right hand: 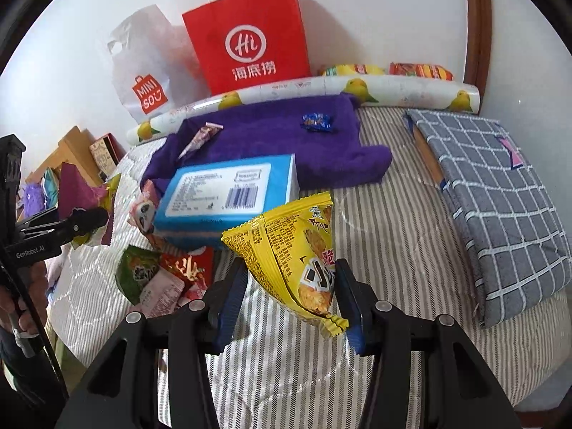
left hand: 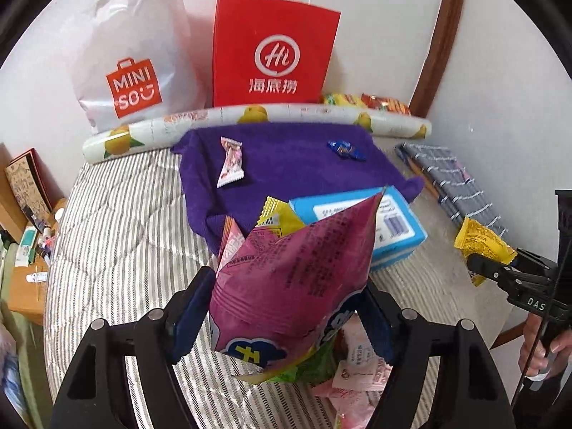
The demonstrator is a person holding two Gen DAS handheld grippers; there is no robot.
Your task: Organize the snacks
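Tilting downward over the bed [right hand: 393, 236], the left gripper [left hand: 286, 318] clasped a pink bag [left hand: 296, 271]. The right gripper [right hand: 289, 300], angled likewise, pinched a yellow packet [right hand: 296, 250].

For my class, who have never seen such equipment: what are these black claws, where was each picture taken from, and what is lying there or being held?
The black claws are two-finger tools, and a person holds one in each hand. Each has a wide-angle camera looking forward along its fingers, so every picture has a rounded edge.

The left camera shows the left hand-held gripper clamped on a pink snack bag. The right camera shows the right hand-held gripper clamped on a yellow snack bag.

Below is a striped bed cover with a purple towel, a blue box, small sweets and loose packets. A red paper bag and a white plastic bag stand by the wall.
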